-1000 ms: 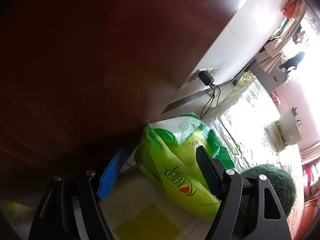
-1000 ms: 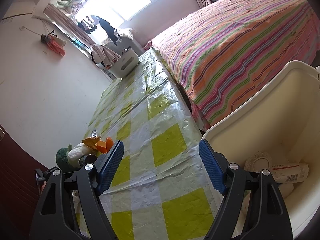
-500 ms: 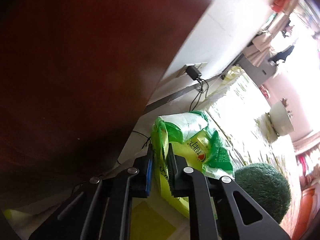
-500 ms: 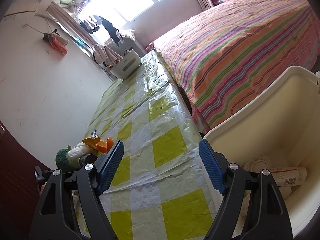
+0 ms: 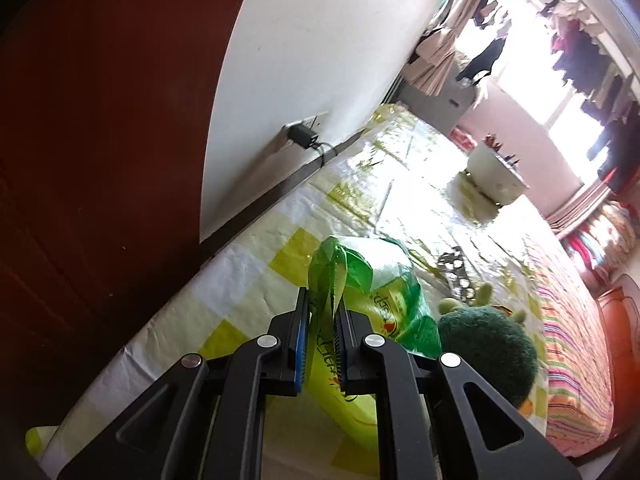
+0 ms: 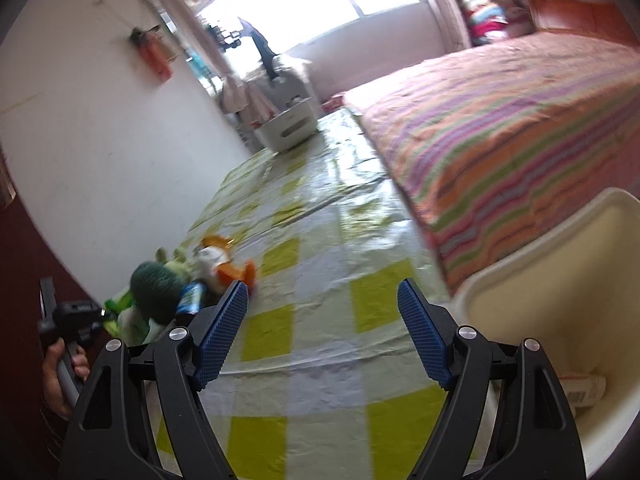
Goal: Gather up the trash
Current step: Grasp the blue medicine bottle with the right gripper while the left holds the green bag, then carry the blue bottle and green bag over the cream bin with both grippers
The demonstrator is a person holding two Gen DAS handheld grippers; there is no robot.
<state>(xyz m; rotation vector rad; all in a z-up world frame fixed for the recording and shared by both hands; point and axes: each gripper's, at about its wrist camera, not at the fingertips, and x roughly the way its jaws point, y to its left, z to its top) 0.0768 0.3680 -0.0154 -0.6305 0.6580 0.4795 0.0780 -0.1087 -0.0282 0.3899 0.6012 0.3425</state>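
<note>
Left gripper (image 5: 322, 332) clamped on the gathered neck of a green-and-yellow plastic bag (image 5: 376, 300), fingers pressed nearly together on the thin crinkled film, probably because the bunched top gives the only firm purchase on something so limp. Bag body sagging below the fingers, close above the bench (image 5: 248, 280), under its glossy, creased yellow-and-white checked plastic cover; contact with the cover not clear. Just beside the bag, a fuzzy dark-green round plush toy (image 5: 486, 344). Right gripper (image 6: 322, 332) with ribbed blue fingers (image 6: 222, 334) spread wide around nothing, poised over the checked cover next to a smooth cream plastic bin (image 6: 560, 280), likely the drop point, with paper scraps already at its bottom. Striped bed (image 6: 500, 128) beyond the bench.
</note>
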